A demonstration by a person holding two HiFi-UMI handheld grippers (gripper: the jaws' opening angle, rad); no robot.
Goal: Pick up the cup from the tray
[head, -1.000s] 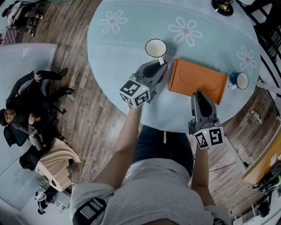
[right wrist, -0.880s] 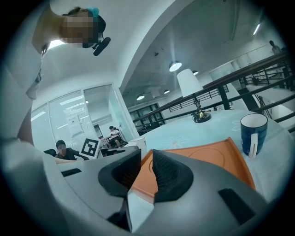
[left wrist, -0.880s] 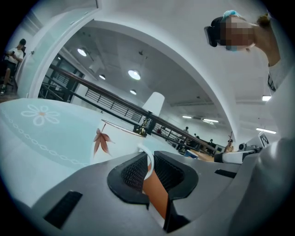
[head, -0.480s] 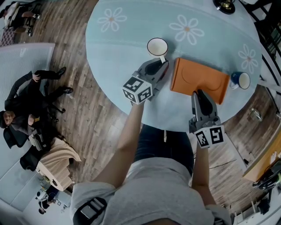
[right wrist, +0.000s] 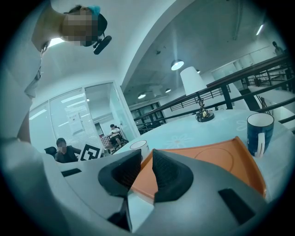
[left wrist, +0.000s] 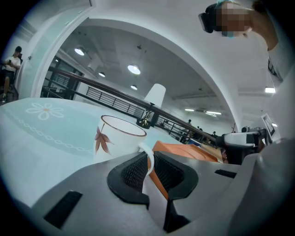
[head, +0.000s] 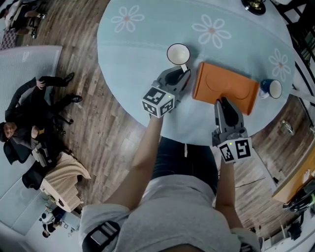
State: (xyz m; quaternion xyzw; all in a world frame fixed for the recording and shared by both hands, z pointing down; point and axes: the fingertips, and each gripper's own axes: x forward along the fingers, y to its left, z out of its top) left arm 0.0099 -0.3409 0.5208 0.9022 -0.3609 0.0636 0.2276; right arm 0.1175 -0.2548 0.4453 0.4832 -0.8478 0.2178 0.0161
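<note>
A white cup point(head: 177, 53) with a brown leaf print point(left wrist: 116, 138) stands just left of the orange tray point(head: 231, 87) on the pale blue tablecloth. Its handle point(left wrist: 149, 156) sits between the pads of my left gripper point(head: 183, 74), which is shut on it. My right gripper point(head: 221, 102) is at the tray's near edge. In the right gripper view the tray's rim point(right wrist: 144, 174) runs between the pads, and that gripper point(right wrist: 144, 168) is shut on it. The tray's surface point(right wrist: 209, 159) is bare.
A dark blue cup point(head: 270, 89) stands on the table right of the tray, also seen as the blue cup point(right wrist: 258, 133) past its far corner. The round table's edge point(head: 147, 129) is near me. A small dark ornament point(head: 253, 5) sits at the far side.
My left gripper has sunk slightly with the cup still in its grip. The right gripper stays on the tray's edge.
</note>
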